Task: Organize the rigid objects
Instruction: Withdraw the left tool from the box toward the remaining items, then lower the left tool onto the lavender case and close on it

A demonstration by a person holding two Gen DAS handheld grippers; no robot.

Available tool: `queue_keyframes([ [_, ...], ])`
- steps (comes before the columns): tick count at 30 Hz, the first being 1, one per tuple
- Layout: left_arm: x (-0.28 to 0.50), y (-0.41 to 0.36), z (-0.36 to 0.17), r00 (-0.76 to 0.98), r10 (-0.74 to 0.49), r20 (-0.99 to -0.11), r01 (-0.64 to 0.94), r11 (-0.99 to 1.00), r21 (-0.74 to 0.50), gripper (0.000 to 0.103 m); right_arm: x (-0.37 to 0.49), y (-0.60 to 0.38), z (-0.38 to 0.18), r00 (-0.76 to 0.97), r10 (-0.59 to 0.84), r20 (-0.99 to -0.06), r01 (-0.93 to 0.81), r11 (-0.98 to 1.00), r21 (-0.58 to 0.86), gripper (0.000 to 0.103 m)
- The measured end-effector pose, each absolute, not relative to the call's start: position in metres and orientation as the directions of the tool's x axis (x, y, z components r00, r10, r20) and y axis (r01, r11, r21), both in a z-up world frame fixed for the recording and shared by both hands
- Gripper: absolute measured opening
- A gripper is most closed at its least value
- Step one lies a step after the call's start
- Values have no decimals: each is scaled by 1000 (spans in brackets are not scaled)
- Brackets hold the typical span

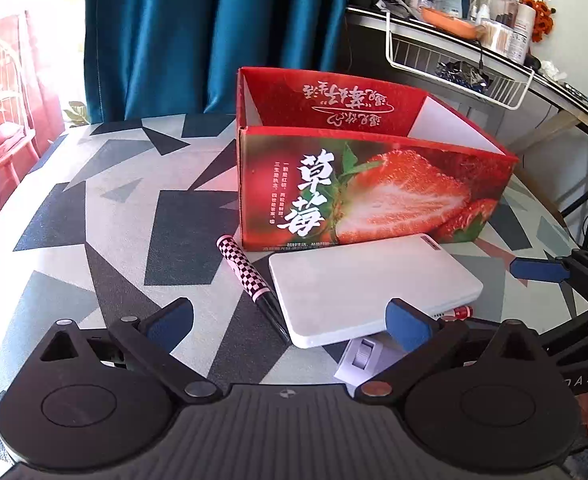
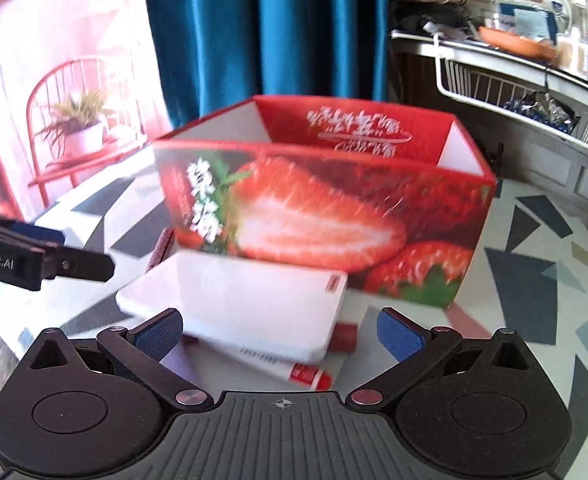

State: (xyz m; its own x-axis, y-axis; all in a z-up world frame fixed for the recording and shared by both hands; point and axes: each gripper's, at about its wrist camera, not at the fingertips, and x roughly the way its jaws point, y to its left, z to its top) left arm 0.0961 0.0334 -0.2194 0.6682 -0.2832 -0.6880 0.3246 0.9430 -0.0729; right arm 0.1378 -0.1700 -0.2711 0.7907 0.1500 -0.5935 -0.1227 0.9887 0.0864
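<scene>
— On the patterned table, what do we have in front of us?

— We see a red strawberry box with its top open, standing at twelve o'clock from both of our grippers. Just in front of it lies a flat white case, and it rests partly on top of other small things.

— Which things?

— At nine o'clock of the case we see a pen with a pink-and-black checked barrel, its dark tip running under the case's left edge. At five o'clock of the case, in the right wrist view, a white tube with a red cap pokes out from beneath it, and a second red-ended piece shows just beside that. A small white item with a ridged wheel sits at six o'clock of the case in the left wrist view; we cannot tell what it is.

— And our tools?

— Our left gripper is spread wide and holds nothing; its right pad overlaps the case's near corner, though we cannot tell if it touches. Our right gripper is likewise spread and empty, low over the case's near edge.
</scene>
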Motion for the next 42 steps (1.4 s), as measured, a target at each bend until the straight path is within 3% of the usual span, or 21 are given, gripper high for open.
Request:
queue_keyframes([
  [13,90,30,-248,590,-304,-748,360,928,-93,99,128,-136,-295,646,218,-731,-269,962,49,101],
  [18,90,27,-256,562,-338,-755,386,914,-122,88,134,-126,-309,595,230,-770,-315,948,40,84],
  [22,90,26,-259,554,-372,-745,405,902,-149,77,133,-139,-312,601,226,-767,-275,959,67,82],
  [27,94,23,-263,512,-440,-738,404,881,-245,64,132,-157,-313,621,205,-756,-209,974,93,71],
  [29,97,25,-263,505,-462,-729,390,876,-285,61,133,-161,-312,627,205,-752,-194,975,104,60],
  [32,102,25,-265,500,-478,-723,366,872,-323,45,132,-158,-313,629,220,-746,-215,971,104,50],
  [36,105,19,-272,490,-481,-727,362,871,-332,44,132,-152,-312,632,233,-739,-250,964,90,38],
  [42,110,12,-276,478,-499,-723,364,861,-354,44,135,-145,-312,637,237,-733,-271,960,76,38],
])
